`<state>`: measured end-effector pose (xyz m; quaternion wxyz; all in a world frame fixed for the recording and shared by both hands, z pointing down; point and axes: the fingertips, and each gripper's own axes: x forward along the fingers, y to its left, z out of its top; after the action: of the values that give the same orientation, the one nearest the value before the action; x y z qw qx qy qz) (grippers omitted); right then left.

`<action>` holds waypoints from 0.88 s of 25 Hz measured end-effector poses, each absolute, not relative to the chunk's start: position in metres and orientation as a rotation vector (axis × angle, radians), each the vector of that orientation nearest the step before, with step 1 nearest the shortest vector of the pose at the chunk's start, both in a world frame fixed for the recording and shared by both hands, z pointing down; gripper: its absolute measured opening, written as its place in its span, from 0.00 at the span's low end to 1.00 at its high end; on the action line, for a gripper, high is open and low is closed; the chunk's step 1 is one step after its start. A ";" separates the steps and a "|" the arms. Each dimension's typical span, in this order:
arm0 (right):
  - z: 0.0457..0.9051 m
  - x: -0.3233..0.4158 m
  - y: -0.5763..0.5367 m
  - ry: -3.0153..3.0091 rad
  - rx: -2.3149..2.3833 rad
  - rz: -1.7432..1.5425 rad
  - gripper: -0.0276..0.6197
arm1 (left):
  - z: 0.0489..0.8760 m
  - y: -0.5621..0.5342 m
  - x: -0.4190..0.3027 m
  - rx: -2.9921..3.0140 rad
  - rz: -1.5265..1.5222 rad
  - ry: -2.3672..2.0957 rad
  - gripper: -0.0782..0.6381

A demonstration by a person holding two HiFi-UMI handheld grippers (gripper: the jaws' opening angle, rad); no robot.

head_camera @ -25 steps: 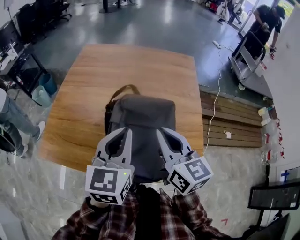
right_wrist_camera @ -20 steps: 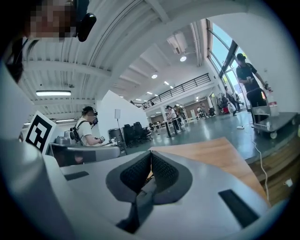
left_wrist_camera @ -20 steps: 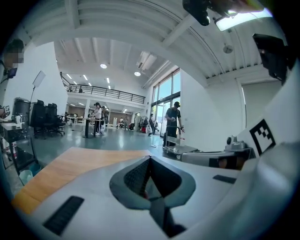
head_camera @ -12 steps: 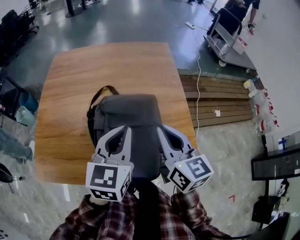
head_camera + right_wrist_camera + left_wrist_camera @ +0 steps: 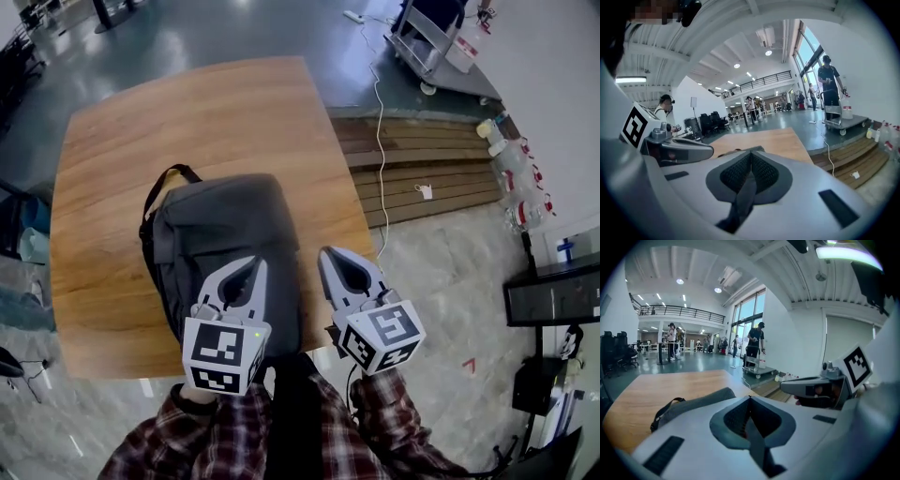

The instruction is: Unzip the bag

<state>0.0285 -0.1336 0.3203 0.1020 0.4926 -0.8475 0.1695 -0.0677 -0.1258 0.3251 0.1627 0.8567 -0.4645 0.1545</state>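
Grey bag point(image 5: 225, 234) lies flat on the wooden table point(image 5: 187, 103), toward its near edge. The bag's long axis runs away from the person and leans a little left, with the strap point(image 5: 164, 183) looping out at the far left corner.

Both grippers are held low in front of the person, tips pointing forward. The left gripper point(image 5: 255, 265) has its jaws pressed together with nothing between them. From the head view it sits over the bag's near right part, and its own view shows the bag's top point(image 5: 703, 401) just ahead and to the left of the tips. The right gripper point(image 5: 328, 253) is likewise closed on nothing. It sits just off the bag's right edge, over the near right edge of the table rather than over the fabric.

So the bag lies ahead and to the left of both tools, and the left one is nearer — probably the one to steady the fabric. No zip pull or zip line can be made out in any view. The unzipping looks not yet begun, and neither tool appears to touch the bag. The next move likely calls for opening a jaw and finding the pull along one of the bag's long edges — a small target that could slip.
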 end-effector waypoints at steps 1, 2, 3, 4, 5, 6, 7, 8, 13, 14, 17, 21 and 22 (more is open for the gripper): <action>0.336 0.035 -0.135 -2.467 1.434 0.505 0.06 | 0.340 -0.127 -0.061 2.440 0.490 -1.301 0.12; 0.352 0.040 -0.137 -2.435 1.409 0.511 0.06 | 0.355 -0.128 -0.055 2.436 0.544 -1.280 0.12; 0.368 0.044 -0.139 -2.408 1.381 0.516 0.06 | 0.370 -0.130 -0.050 2.431 0.596 -1.264 0.12; 0.384 0.047 -0.141 -2.383 1.352 0.518 0.06 | 0.384 -0.131 -0.046 2.424 0.642 -1.251 0.12; 0.398 0.048 -0.142 -2.360 1.326 0.513 0.06 | 0.397 -0.132 -0.042 2.414 0.680 -1.237 0.12; 0.412 0.049 -0.142 -2.339 1.302 0.506 0.06 | 0.408 -0.133 -0.038 2.400 0.711 -1.223 0.12; 0.424 0.049 -0.142 -2.323 1.279 0.502 0.06 | 0.420 -0.134 -0.034 2.384 0.739 -1.208 0.12; 0.436 0.048 -0.140 -2.313 1.255 0.506 0.06 | 0.431 -0.134 -0.031 2.366 0.765 -1.194 0.12; 0.483 0.038 -0.134 -2.301 1.143 0.571 0.06 | 0.484 -0.133 -0.030 2.299 0.896 -1.167 0.12; 0.490 0.038 -0.134 -2.298 1.128 0.583 0.06 | 0.493 -0.133 -0.032 2.297 0.904 -1.168 0.12; 0.505 0.036 -0.135 -2.290 1.102 0.611 0.06 | 0.510 -0.137 -0.032 2.289 0.877 -1.159 0.12; 0.513 0.031 -0.138 -2.313 1.026 0.598 0.06 | 0.516 -0.138 -0.033 2.280 0.879 -1.152 0.12; 0.514 0.029 -0.139 -2.323 0.984 0.576 0.06 | 0.515 -0.138 -0.033 2.280 0.874 -1.152 0.12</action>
<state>0.0287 -0.1395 0.5138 0.2733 0.3656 -0.8636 0.2140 -0.0330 -0.1378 0.5150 0.2189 0.8240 -0.4163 0.3159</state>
